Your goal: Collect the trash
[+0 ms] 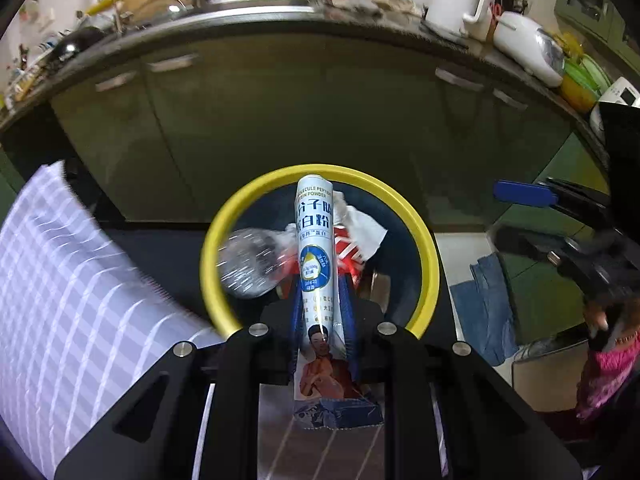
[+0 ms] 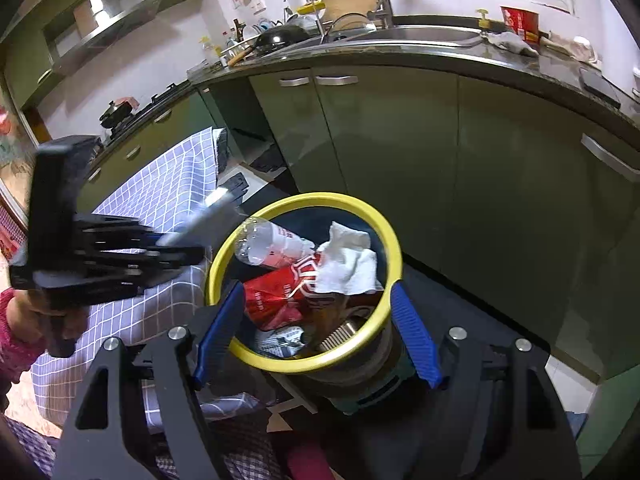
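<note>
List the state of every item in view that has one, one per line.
left hand-held gripper: shut on protein powder sachet
protein powder sachet: held over the bin
right hand-held gripper: open, fingers either side of the bin
trash bin: upright, partly filled
plastic bottle: empty, lying in bin
red can: crushed

Right gripper [image 2: 316,332] hanging open astride yellow-rimmed bin [image 2: 394,240]; bottle [image 2: 272,242], red wrapper [image 2: 280,296], tissue [image 2: 348,264] lying inside.
</note>
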Action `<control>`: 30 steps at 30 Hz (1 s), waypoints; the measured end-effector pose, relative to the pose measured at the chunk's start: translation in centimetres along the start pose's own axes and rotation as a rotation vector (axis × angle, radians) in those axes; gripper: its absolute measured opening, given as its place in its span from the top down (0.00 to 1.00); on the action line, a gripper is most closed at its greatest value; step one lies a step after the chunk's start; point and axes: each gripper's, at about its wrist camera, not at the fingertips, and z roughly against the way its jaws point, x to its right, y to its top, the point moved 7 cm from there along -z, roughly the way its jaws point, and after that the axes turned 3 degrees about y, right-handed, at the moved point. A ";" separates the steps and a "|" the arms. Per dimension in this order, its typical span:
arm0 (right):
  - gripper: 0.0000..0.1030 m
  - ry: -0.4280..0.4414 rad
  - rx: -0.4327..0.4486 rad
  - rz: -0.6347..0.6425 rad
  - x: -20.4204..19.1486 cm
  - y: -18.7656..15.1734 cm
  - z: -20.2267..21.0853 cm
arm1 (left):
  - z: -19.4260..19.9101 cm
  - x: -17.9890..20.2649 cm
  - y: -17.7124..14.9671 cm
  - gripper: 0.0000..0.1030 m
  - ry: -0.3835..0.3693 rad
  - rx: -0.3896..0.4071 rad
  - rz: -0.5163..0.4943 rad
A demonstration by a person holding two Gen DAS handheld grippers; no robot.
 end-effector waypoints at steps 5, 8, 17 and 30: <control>0.31 -0.043 0.013 0.013 0.8 0.3 0.3 | -3.7 0.9 0.7 0.80 0.000 -0.059 0.000; 0.28 -0.066 0.023 0.012 1.2 0.4 0.5 | -5.0 1.3 0.8 0.43 0.012 -0.085 0.009; 0.27 -0.054 0.022 0.053 -0.6 0.6 0.4 | 0.3 -0.3 -0.7 0.20 0.059 0.026 0.045; 0.21 0.063 0.022 0.207 -9.0 1.1 -1.3 | 20.6 -10.4 -14.9 0.05 0.494 0.374 0.442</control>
